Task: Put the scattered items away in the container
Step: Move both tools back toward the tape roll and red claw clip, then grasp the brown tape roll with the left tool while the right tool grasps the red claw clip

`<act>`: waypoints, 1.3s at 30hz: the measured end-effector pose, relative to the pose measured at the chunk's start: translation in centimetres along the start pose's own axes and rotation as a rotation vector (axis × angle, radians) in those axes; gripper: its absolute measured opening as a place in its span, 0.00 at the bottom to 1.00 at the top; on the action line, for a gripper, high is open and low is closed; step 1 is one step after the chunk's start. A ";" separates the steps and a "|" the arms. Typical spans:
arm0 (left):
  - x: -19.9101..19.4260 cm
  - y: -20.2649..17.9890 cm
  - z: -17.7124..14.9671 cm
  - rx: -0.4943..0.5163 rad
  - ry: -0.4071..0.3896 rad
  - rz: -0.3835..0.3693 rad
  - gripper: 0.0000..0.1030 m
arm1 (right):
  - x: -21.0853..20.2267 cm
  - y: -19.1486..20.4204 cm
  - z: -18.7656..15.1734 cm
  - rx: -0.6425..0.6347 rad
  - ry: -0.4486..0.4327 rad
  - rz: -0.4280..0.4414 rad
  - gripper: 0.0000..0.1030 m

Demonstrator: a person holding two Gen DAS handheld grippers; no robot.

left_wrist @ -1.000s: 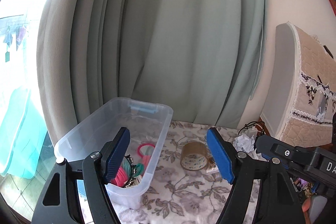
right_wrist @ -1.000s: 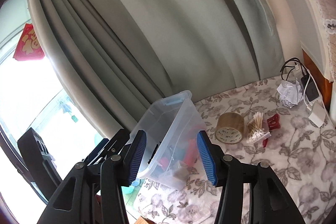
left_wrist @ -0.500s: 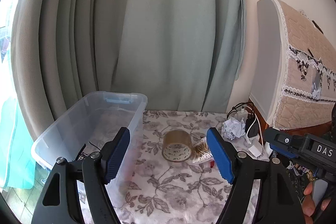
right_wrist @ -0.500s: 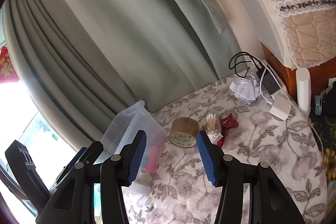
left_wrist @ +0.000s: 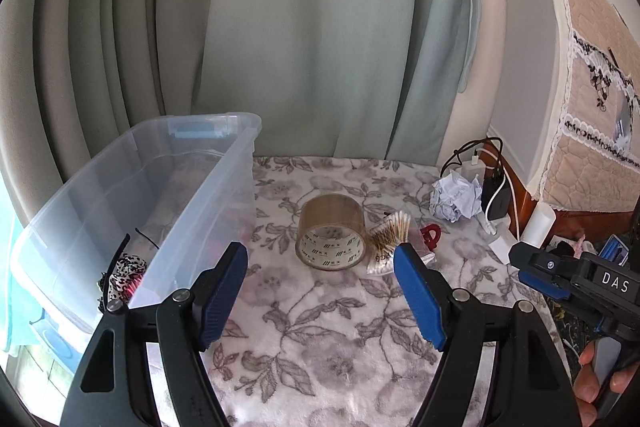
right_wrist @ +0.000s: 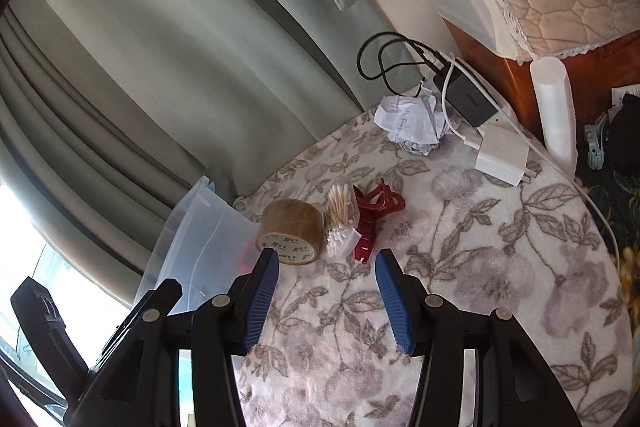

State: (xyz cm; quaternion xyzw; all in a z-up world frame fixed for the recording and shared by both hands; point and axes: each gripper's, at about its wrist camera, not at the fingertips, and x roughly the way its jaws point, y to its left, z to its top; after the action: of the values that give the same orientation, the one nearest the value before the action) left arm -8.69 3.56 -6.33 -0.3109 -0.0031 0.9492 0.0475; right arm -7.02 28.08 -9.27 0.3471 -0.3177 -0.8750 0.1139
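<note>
A clear plastic bin (left_wrist: 208, 187) (right_wrist: 192, 239) stands at the left of the floral cloth, with a spotted hair tie (left_wrist: 126, 273) inside. A brown tape roll (left_wrist: 332, 233) (right_wrist: 292, 229) lies to its right. A packet of cotton swabs (left_wrist: 390, 241) (right_wrist: 340, 215) and a red hair claw (left_wrist: 432, 235) (right_wrist: 374, 217) sit beside the roll. My left gripper (left_wrist: 320, 271) is open and empty, just short of the roll. My right gripper (right_wrist: 326, 269) is open too, close in front of the swabs and claw. Its body (left_wrist: 576, 283) shows at the right edge.
A crumpled paper ball (left_wrist: 456, 195) (right_wrist: 412, 125), a black charger (right_wrist: 466, 97) with cables, a white adapter (right_wrist: 502, 155) and a white cylinder (right_wrist: 556, 107) lie at the back right. Green curtains (left_wrist: 304, 27) hang behind. A quilted cover (left_wrist: 592, 87) rises at the right.
Both grippers swung right, away from the bin, and now face the tape roll, swabs and claw, which sit closer and more central. Both stay open and empty.
</note>
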 end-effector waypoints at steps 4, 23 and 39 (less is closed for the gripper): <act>1.6 -0.2 -0.4 -0.007 0.024 -0.006 0.74 | 1.8 -0.5 -0.4 -0.005 0.042 -0.008 0.53; 9.0 0.2 -1.2 -0.143 0.153 -0.026 0.74 | 7.1 -2.1 -0.8 -0.010 0.145 -0.065 0.52; 13.4 -1.2 0.2 -0.134 0.147 -0.095 0.73 | 10.7 -1.9 1.4 -0.040 0.155 -0.072 0.50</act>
State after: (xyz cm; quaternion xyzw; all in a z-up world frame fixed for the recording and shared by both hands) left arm -19.46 5.94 -13.99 -0.3815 -0.0776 0.9183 0.0717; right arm -15.76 25.68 -15.45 0.4224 -0.2776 -0.8553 0.1134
